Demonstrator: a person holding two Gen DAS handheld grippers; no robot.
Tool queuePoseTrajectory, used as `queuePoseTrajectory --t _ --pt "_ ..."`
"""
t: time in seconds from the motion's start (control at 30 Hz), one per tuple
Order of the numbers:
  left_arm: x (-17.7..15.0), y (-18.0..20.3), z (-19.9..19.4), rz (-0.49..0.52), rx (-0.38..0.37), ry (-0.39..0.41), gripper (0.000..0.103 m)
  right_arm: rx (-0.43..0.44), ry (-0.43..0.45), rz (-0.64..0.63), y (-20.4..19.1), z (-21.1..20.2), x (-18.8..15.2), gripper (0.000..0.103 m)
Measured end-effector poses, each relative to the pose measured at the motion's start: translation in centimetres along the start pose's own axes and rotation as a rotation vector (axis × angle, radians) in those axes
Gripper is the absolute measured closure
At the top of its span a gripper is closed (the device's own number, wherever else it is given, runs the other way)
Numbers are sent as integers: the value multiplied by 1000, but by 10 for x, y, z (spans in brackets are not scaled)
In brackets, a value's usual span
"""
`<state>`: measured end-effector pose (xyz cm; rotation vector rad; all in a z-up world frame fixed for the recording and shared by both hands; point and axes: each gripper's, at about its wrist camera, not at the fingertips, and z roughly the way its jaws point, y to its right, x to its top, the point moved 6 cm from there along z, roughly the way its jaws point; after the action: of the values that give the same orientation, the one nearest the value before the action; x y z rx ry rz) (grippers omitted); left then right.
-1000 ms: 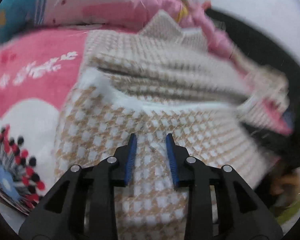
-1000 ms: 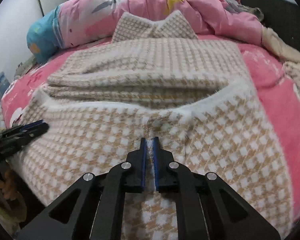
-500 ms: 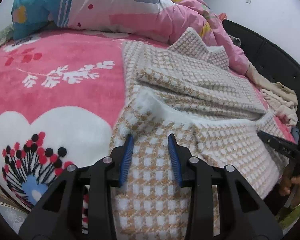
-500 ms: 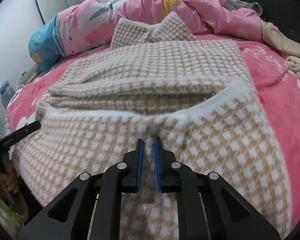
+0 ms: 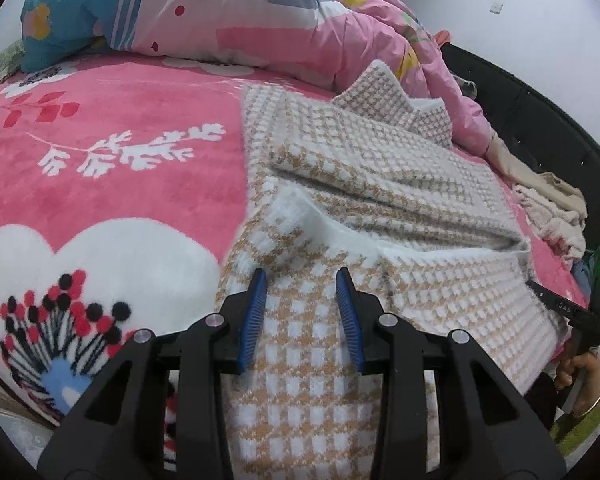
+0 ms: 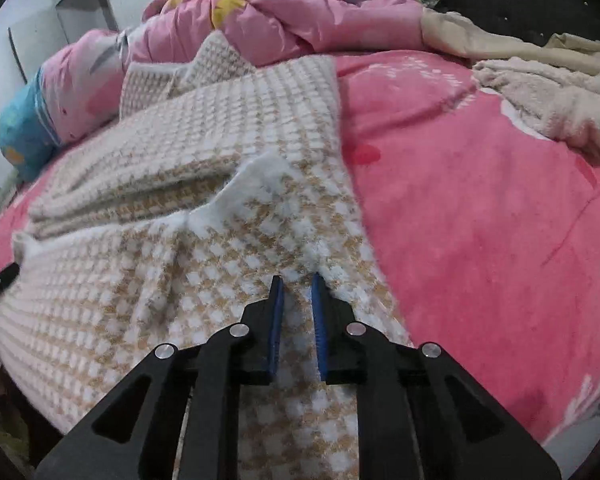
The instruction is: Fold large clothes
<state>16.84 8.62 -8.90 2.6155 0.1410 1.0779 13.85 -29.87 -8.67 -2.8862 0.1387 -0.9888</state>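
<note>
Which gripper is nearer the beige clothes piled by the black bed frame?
Right. The right gripper is over the checked garment's edge on the pile's side; the left gripper is over the opposite edge, the garment between them.

1. Left gripper [image 5: 302, 294]: black angular frame, ribbed blue pads [image 5: 253, 318], four silver screws.
2. Right gripper [image 6: 297, 298]: same black build, blue pads, silver screws.
3. Hand [image 5: 578, 372]: gold bangle [image 5: 592, 403] at wrist.

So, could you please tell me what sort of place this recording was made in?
Most likely a bedroom at home: the houndstooth garment lies on a bed with a pink plush blanket, a bunched pink duvet behind it, and a dark headboard to one side.
</note>
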Motion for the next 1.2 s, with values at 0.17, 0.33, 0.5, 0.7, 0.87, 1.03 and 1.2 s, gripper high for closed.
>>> queuePoseTrajectory --t 0.17,0.33,0.5,0.7,0.87,1.03,1.2 --pt "4 7 -28 47 5 49 60 -15 93 -28 -18 -36 25 87" --pt "8 26 -8 86 6 8 60 3 69 -155 -47 -3 47 87" --pt "3 2 19 20 -16 -38 68 53 -42 36 3 27 35 101" --pt "18 22 -28 25 -113 58 51 203 -22 -13 -38 -43 21 65" --pt "-2 89 -25 133 -299 2 39 286 -34 -217 -110 -44 -11 56" --pt "-43 100 42 184 -172 -192 36 278 -145 -218 -120 9 -30 50" --pt "-23 110 -8 200 -169 -114 37 256 -78 -227 -115 -53 -23 50"
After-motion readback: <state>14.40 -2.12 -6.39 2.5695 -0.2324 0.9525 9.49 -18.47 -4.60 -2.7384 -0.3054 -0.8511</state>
